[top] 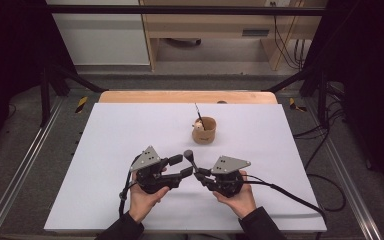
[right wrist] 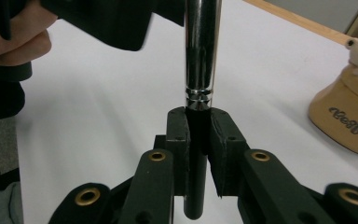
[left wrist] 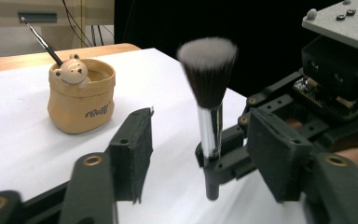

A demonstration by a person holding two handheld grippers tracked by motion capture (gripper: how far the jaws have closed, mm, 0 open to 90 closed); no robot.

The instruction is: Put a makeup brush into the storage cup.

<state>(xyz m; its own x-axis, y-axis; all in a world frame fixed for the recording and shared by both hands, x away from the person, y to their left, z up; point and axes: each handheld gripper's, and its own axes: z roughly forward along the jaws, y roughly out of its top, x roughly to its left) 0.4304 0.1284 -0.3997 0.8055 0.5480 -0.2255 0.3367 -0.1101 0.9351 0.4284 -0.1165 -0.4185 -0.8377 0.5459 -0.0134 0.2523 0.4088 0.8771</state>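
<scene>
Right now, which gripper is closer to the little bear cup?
Right. The right gripper, clamped on the makeup brush, sits almost straight below the bear cup in the high view; the open left gripper is farther left.

Black tongs (top: 189,166), grey three-cornered plates, brass-ringed screws, dark sleeves.

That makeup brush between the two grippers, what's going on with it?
A person holds a gripper in each hand over the white table. The right gripper is clamped on the black handle of the makeup brush, holding it upright with the bristles up. The left gripper is open, its jaws on either side of the brush without gripping it. A bear cup with a thin brush in it stands farther back.
</scene>
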